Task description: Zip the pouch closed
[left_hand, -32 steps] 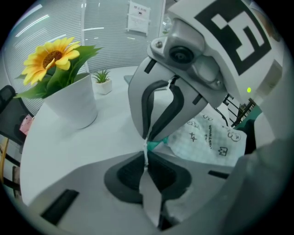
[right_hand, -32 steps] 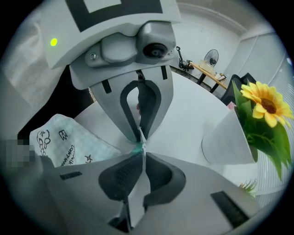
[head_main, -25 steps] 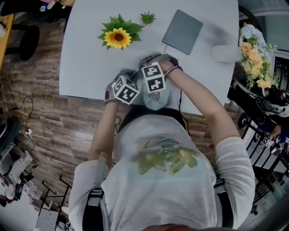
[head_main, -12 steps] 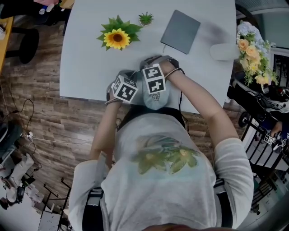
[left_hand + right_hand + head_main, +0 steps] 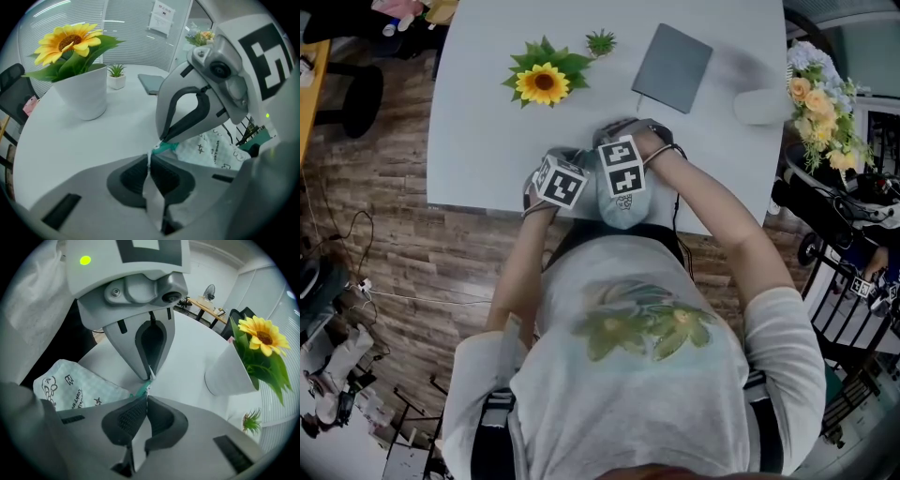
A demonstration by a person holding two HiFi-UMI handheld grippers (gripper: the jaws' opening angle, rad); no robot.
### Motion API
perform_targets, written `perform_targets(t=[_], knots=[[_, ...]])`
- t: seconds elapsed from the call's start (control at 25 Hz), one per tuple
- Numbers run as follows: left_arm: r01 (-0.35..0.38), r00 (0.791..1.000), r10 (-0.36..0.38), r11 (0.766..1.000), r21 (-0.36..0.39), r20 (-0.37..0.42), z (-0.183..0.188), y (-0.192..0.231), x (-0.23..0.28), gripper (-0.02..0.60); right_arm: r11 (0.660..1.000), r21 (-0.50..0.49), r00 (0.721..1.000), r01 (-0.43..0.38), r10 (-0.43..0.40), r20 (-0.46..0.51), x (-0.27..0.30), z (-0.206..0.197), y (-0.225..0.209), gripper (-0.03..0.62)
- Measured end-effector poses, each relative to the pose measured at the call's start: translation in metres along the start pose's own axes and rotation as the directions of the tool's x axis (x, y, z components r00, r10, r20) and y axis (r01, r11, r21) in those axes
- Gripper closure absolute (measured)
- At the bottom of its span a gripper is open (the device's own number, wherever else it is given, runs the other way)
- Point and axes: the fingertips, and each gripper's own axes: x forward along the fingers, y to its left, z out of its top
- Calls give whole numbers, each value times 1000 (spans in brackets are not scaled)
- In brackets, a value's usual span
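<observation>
The left gripper (image 5: 149, 164) points steeply down at the table (image 5: 487, 141), on the person's side of the sunflower pot (image 5: 82, 93). Its jaws are pressed together on a thin white tab (image 5: 149, 158) at one corner of the pouch (image 5: 213, 147).

The right gripper (image 5: 146, 401) is tip to tip with it and also points steeply down. It appears to pinch the teal zip end (image 5: 139, 391) at that same corner.

From the shared corner the pouch trails to the right and towards the person, away from the sunflower pot and onto the table's near edge. Its long axis looks to run that way too. Any pull would probably have to follow that line, with one gripper anchoring the corner. I cannot tell how much of the zip is already closed.
</observation>
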Motion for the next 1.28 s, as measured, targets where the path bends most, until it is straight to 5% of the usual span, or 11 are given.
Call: perform_targets(t=[0.68,1.28], knots=[[0,1000,0,1000,7,-14,-1,-1,1,558,996,-81,998,33,-37,-49,-5,-3,4,576],[-1,1000,1,1000,11,-4,0,-1,1,558,999,-18,997,36,-37,-64,-12,-18,7,576]])
